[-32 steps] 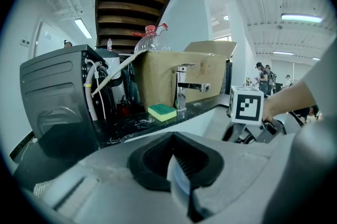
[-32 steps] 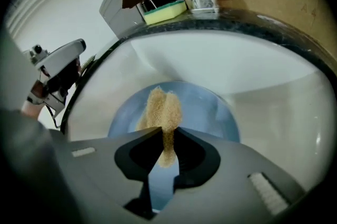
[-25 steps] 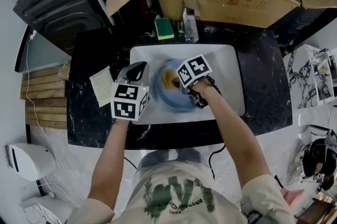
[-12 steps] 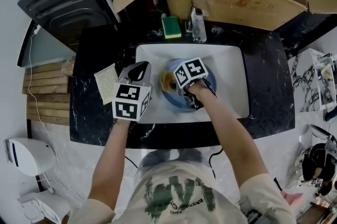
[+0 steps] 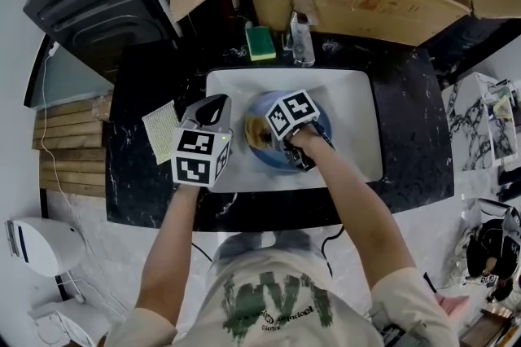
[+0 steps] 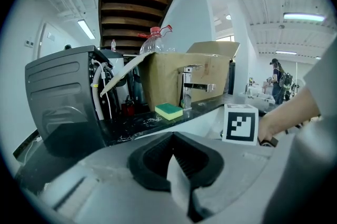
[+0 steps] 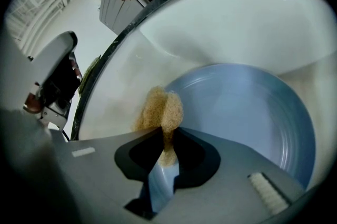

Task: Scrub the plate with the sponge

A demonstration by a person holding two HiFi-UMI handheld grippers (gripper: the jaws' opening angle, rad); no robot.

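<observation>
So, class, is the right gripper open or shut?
Shut: the right gripper pinches the tan scrubbing sponge at the edge of the round blue plate.

One overhead view, two riding on the grippers.
The sink (image 5: pixel 352 116) is seen from steeply above by the head view; the plate (image 7: pixel 247 107) and tan sponge (image 7: pixel 160 111), shared with it, are viewed closely along the right gripper (image 7: pixel 165 134); the green sponge (image 6: pixel 168 110) behind the sink is faced level from the left gripper (image 6: pixel 175 159).
</observation>
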